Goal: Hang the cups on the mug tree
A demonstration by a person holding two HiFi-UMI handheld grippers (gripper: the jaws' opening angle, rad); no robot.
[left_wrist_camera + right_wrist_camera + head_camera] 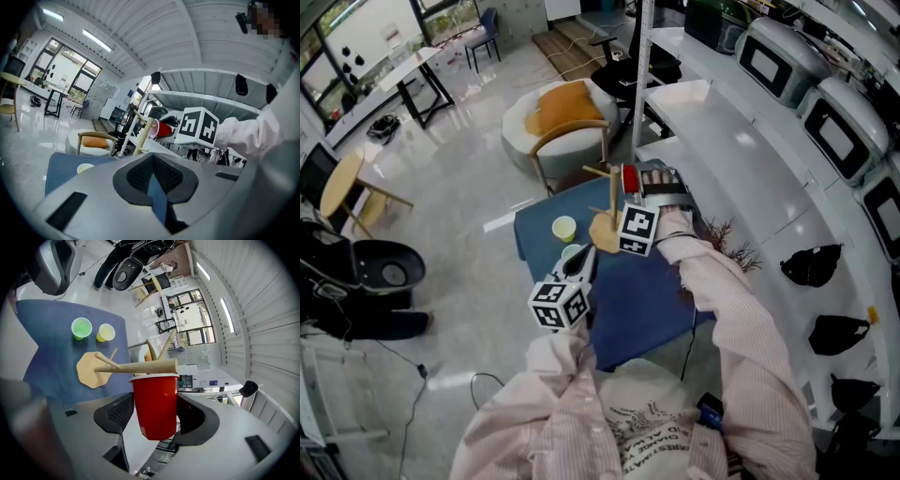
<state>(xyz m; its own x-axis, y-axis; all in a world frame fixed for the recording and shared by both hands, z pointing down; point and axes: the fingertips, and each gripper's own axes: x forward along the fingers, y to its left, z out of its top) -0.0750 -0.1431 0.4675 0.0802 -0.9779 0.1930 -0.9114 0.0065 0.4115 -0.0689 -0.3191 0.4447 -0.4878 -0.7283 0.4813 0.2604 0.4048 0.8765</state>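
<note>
A wooden mug tree point(607, 214) stands on the blue table point(647, 305), seen too as the mug tree point(136, 366) and the mug tree point(139, 136). My right gripper point(153, 416) is shut on a red cup point(155, 401), whose rim lies right against the tree's upper pole. In the head view that red cup point(630, 178) lies on its side at the treetop, with the right gripper point(636, 193) behind it. A yellow cup point(564, 228) and a green cup point(81, 327) sit on the table beside the tree's base. My left gripper point(579, 265) hovers near them, its jaws point(153, 161) shut on nothing.
A white counter point(722, 141) with microwaves point(773, 61) runs along the right. Dried twigs point(727, 246) lie at the table's right edge. An armchair with an orange cushion point(558, 117) stands beyond the table, and a black chair point(384, 267) is at the left.
</note>
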